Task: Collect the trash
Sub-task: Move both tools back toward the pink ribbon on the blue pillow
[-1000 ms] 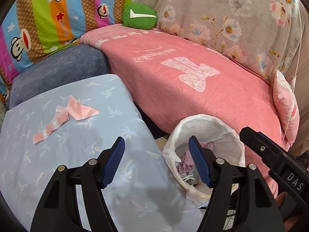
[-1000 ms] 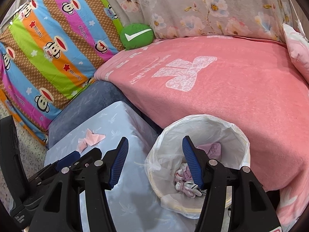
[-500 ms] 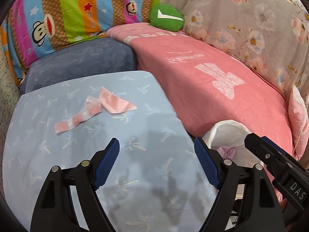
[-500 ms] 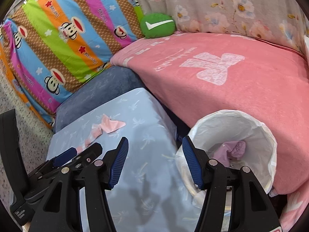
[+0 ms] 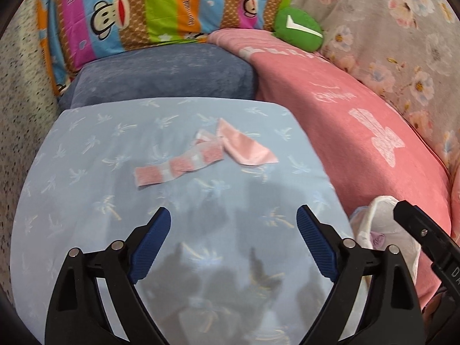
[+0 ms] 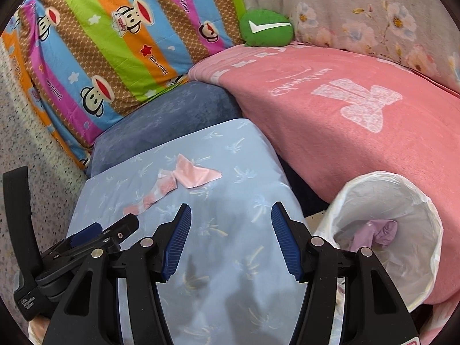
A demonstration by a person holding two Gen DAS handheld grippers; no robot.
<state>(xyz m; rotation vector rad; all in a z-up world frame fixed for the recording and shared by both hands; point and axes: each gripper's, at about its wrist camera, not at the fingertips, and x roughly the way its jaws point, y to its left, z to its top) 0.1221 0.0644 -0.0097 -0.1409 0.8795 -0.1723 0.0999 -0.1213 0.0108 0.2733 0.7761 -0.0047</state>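
Note:
A pink wrapper (image 5: pixel 247 149) and a pink-and-white checked strip (image 5: pixel 178 169) lie together on the light blue stool cover (image 5: pixel 86 201). They also show in the right wrist view: wrapper (image 6: pixel 198 174), strip (image 6: pixel 152 195). My left gripper (image 5: pixel 233 237) is open and empty, hovering short of the trash. My right gripper (image 6: pixel 231 230) is open and empty, over the stool's near right part. A white-lined trash bin (image 6: pixel 402 201) stands right of the stool, with purple trash (image 6: pixel 379 230) inside; its edge shows in the left wrist view (image 5: pixel 382 224).
A pink blanket (image 5: pixel 359 132) covers the sofa seat to the right. A blue cushion (image 5: pixel 161 74) sits behind the stool. A striped monkey-print cloth (image 6: pixel 115 43), a green round cushion (image 6: pixel 266 28) and floral fabric (image 6: pixel 373 14) lie behind. Speckled floor (image 5: pixel 17 100) is on the left.
Both grippers have swung left, away from the bin and over the stool. The pink trash now sits centred ahead of the left gripper, whose jaws stand wider apart.

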